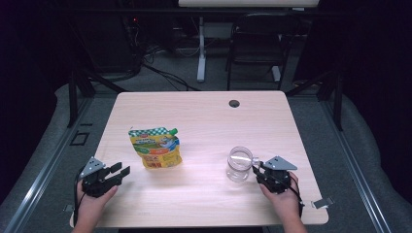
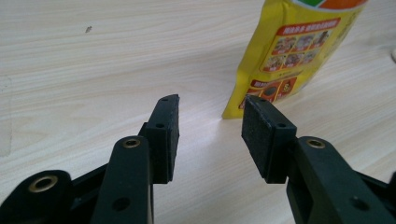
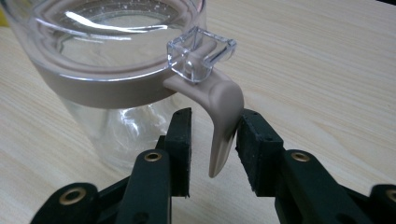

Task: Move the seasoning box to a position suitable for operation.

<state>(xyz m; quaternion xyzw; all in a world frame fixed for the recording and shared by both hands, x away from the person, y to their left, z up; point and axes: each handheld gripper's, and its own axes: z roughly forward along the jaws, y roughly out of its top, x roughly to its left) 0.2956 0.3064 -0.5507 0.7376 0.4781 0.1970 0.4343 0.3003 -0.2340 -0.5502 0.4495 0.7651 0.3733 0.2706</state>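
A yellow stand-up food pouch (image 1: 155, 148) with a green checked top stands upright left of the table's middle. In the left gripper view the pouch (image 2: 294, 51) rises just beyond my right jaw. My left gripper (image 1: 121, 170) (image 2: 210, 109) is open, low over the wood, with nothing between its pads. A clear jar (image 1: 239, 164) (image 3: 107, 56) with a beige collar stands at the right. Its beige handle (image 3: 224, 116) hangs down between the jaws of my right gripper (image 1: 256, 171) (image 3: 215, 116). The right pad lies against the handle and a gap shows at the left pad.
The light wooden table (image 1: 204, 116) has a cable hole (image 1: 234, 103) near its far edge. A small metal clip (image 1: 321, 203) sticks out at the near right corner. A dark chair (image 1: 257, 43) and cables stand on the floor beyond.
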